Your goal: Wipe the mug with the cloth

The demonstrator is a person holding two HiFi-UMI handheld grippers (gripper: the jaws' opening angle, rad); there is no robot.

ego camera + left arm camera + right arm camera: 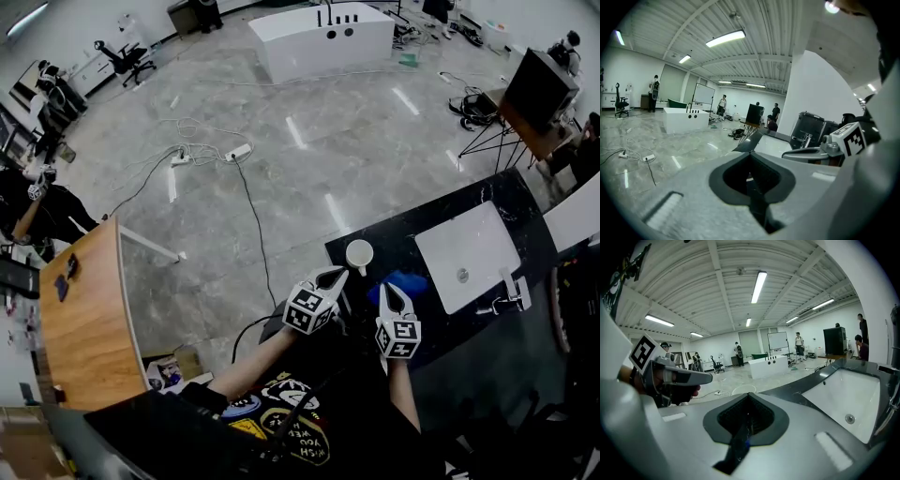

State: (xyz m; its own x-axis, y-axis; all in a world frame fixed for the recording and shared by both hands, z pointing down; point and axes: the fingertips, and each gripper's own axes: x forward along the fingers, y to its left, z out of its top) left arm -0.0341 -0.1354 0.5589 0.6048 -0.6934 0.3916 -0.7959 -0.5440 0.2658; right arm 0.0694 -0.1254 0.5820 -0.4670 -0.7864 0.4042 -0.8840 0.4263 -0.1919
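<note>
Black stone forms the surface point(487, 202), with a white sink point(467, 255) set into it at the right. Both bare forearms reach forward from the body, side by side. The left one comes in at a slant from the lower left, and the right one runs nearly straight. The left gripper point(335, 275) points forward and a little right, its tip just short of the mug point(359, 255). Its fingers point(693, 197) are pressed together with nothing between them. The right gripper point(391, 290) points straight ahead, its tip over the near edge of the cloth point(409, 281). Its fingers point(797, 441) are pressed together too, and a speck of blue shows in the seam; I cannot tell whether any cloth is pinched there. The mug stands upright near the surface's left edge, mouth up, showing only white inside. The blue cloth lies bunched just beside it, between mug and sink. The sink's basin shows white, with a small drain.
</note>
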